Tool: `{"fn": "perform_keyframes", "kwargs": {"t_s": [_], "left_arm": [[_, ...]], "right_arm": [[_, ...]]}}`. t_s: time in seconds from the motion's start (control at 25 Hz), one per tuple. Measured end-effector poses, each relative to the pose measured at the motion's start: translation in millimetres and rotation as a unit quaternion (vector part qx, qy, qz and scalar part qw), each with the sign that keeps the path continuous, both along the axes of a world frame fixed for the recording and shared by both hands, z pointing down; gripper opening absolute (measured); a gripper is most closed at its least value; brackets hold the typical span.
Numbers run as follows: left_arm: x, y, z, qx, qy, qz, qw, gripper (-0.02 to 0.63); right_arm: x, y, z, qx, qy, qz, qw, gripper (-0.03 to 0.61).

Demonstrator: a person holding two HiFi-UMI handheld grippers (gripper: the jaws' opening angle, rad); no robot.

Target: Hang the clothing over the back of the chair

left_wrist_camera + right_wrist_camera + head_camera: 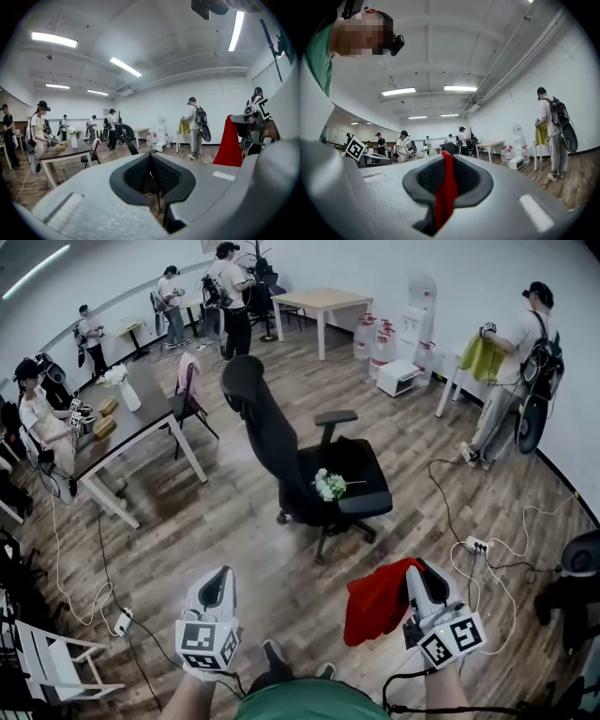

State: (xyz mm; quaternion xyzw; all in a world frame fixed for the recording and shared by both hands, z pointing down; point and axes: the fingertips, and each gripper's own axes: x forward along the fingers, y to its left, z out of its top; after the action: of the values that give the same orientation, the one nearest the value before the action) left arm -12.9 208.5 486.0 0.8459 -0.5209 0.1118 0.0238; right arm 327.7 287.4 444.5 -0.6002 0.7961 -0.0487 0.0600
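A black office chair (281,442) stands in the middle of the wooden floor in the head view, its tall back toward the left. A small white flower bunch (330,485) lies on its seat. The red clothing (377,601) hangs from my right gripper (418,572), which is shut on an edge of it, low and to the right of the chair. In the right gripper view the red fabric (446,187) runs down between the closed pads. My left gripper (217,577) is shut with nothing in it, level with the right one and apart from the clothing (229,143).
A dark table (141,427) with a vase and a pink-draped chair (187,381) stand to the left. A power strip (476,545) and cables lie on the floor at right, and a white folding chair (47,662) is at bottom left. Several people stand along the walls.
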Motion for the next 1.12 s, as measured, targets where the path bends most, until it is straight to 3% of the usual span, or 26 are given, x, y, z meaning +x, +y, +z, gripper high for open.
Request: {"fn": "perform_keyframes", "kwargs": {"t_s": [0.32, 0.6, 1.12], "left_arm": [[17, -25, -48, 0.045, 0.028, -0.007, 0.9986, 0.014], [7, -52, -71, 0.053, 0.052, -0.021, 0.9970, 0.014], [-14, -193, -67, 0.054, 0.095, -0.015, 0.9939, 0.014]], "right_arm": [[5, -46, -35, 0.020, 0.011, -0.013, 1.000, 0.041], [19, -91, -77, 0.033, 0.009, -0.009, 0.999, 0.041], [32, -218, -113, 0.001, 0.030, 0.021, 0.999, 0.040]]}}
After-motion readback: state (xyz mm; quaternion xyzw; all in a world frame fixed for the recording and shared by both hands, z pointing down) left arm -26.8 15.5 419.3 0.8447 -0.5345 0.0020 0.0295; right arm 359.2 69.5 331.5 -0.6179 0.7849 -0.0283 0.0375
